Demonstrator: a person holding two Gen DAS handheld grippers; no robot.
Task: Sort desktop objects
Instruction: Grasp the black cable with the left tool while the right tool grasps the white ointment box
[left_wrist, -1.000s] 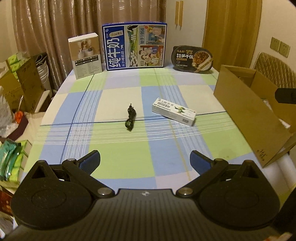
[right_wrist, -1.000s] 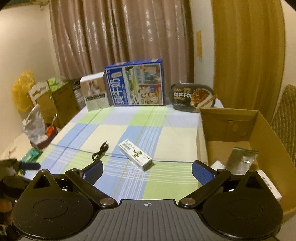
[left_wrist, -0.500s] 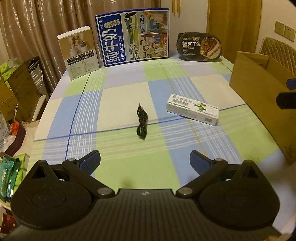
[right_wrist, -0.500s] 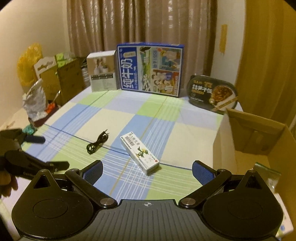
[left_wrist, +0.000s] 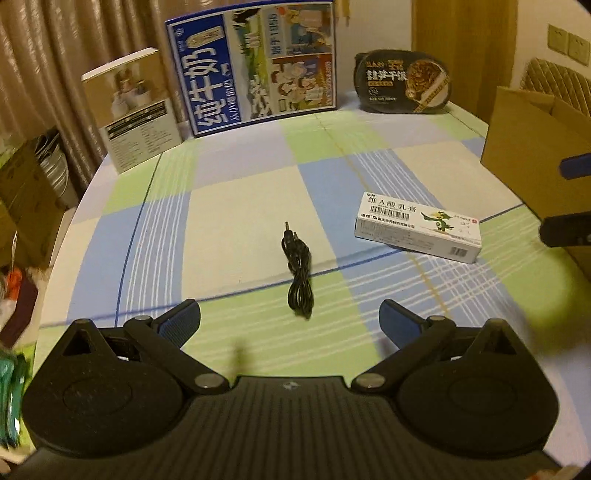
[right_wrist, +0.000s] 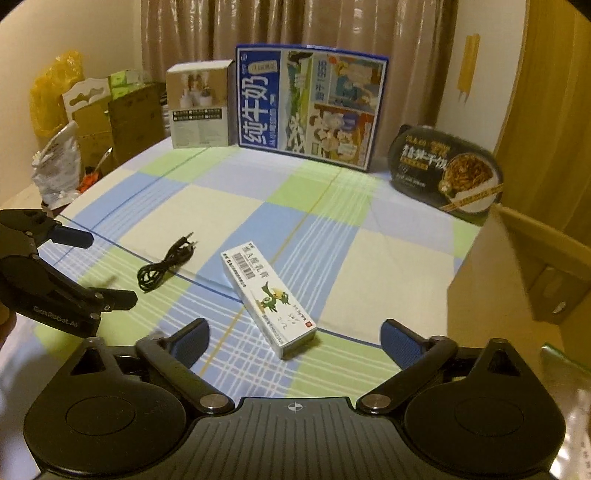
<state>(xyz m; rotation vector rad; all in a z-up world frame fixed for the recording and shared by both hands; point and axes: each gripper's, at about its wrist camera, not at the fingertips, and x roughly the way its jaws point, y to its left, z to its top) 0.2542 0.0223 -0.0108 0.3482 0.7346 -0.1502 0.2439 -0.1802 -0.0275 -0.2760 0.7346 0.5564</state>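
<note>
A coiled black audio cable (left_wrist: 297, 273) lies on the checked tablecloth, just ahead of my left gripper (left_wrist: 290, 323), which is open and empty. A white ointment box (left_wrist: 417, 227) lies to the cable's right. In the right wrist view the box (right_wrist: 267, 295) lies just ahead of my right gripper (right_wrist: 295, 338), open and empty, with the cable (right_wrist: 166, 264) to its left. The left gripper (right_wrist: 79, 269) shows there at the left edge. The right gripper's fingers (left_wrist: 574, 166) show at the left wrist view's right edge.
An open cardboard box (left_wrist: 535, 147) stands at the table's right edge (right_wrist: 524, 266). A blue milk carton (left_wrist: 255, 66), a white product box (left_wrist: 136, 110) and a black meal tub (left_wrist: 404, 83) stand along the back. Bags and cartons sit beyond the left edge (right_wrist: 70, 140).
Both grippers have moved forward and lower toward the table: the left closing on the cable, the right on the ointment box. Both stay open. The objects have not moved.
</note>
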